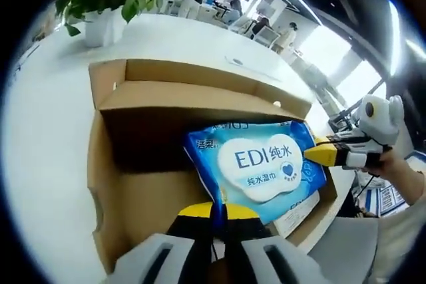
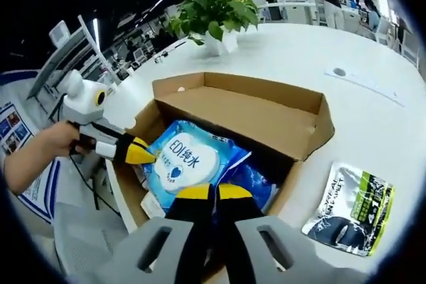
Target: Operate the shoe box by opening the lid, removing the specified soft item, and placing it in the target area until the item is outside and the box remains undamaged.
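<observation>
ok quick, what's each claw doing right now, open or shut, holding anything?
Left claw: shut on the near edge of the blue wipes pack in the shoe box.
Right claw: shut on the same pack's opposite edge.

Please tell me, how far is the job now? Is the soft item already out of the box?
Done: the cardboard box stands open, lid folded back, no damage visible. In hand: both grippers, left and right, grip the blue wet wipes pack at opposite edges; it is inside the box. Left: lift it out and set it on the white table.
</observation>
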Demonstrator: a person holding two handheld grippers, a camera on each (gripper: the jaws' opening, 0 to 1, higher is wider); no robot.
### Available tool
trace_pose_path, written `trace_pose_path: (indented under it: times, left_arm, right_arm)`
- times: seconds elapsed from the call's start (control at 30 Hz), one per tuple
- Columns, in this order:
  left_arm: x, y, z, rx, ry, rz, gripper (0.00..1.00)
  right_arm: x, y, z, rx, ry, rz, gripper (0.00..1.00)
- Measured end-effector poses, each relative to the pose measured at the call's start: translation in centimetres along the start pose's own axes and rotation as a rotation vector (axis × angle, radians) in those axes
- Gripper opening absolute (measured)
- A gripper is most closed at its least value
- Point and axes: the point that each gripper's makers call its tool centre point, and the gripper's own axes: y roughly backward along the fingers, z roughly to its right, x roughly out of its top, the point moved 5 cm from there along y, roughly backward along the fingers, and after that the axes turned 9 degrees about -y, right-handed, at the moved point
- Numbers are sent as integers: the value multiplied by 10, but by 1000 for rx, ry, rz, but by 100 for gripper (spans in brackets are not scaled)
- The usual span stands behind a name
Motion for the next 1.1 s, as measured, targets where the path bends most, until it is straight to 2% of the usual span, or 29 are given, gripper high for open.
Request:
trace_pose_path:
  times: [0.27,0.53,0.63,1.1]
  left_arm:
    - [8,12,11,-3,-24,34,3]
    - [16,18,23,-21,-40,59,2]
    - [22,20,31,-29,-42,86,2]
    - [35,15,68,-59,-35,128,2]
  right_arm:
    - [1,10,-1,7,6,14,0]
    - [4,30,2,9,0,40,0]
    - [6,37,5,6,-4,53,0]
    - [9,74,23,-4,-39,88,0]
